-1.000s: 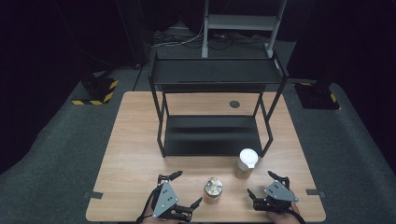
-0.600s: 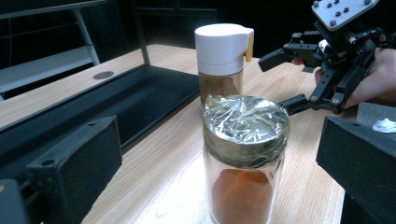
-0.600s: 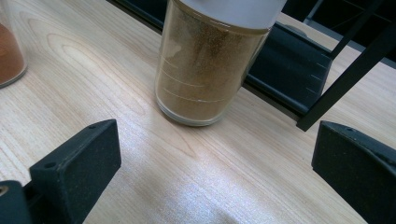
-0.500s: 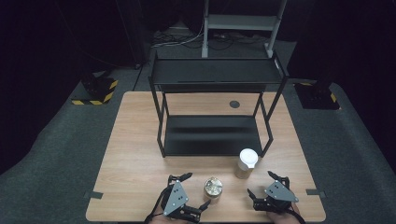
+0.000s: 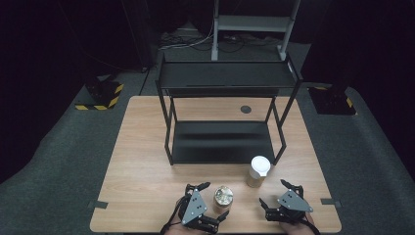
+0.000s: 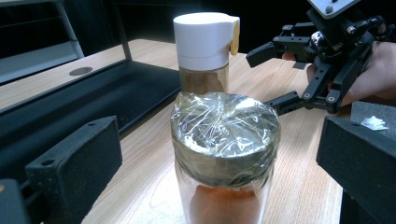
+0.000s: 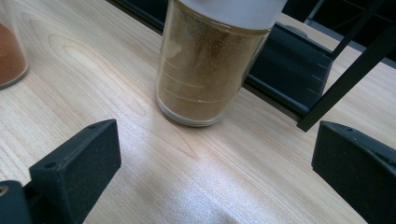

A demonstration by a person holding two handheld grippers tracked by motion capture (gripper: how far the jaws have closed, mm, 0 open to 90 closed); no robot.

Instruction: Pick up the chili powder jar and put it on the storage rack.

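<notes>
A glass jar of orange-red powder (image 5: 223, 197) with a clear film over its mouth stands near the table's front edge. My left gripper (image 5: 214, 200) is open, its jaws on either side of that jar (image 6: 225, 154) with a gap on each side. A taller jar of tan powder with a white lid (image 5: 258, 171) stands just behind and to the right. My right gripper (image 5: 273, 192) is open, low over the table, pointing at the white-lidded jar (image 7: 210, 60) and short of it. The left gripper view also shows the right gripper (image 6: 268, 77) in a hand.
A black two-tier metal rack (image 5: 225, 117) stands on the middle of the wooden table (image 5: 142, 161), its lower shelf just behind the jars. A round grommet (image 5: 245, 109) sits in the tabletop behind it. Dark carpet surrounds the table.
My left gripper has slid right along the front edge, so the film-topped jar now stands between its jaws. The right gripper and both jars have stayed put.
</notes>
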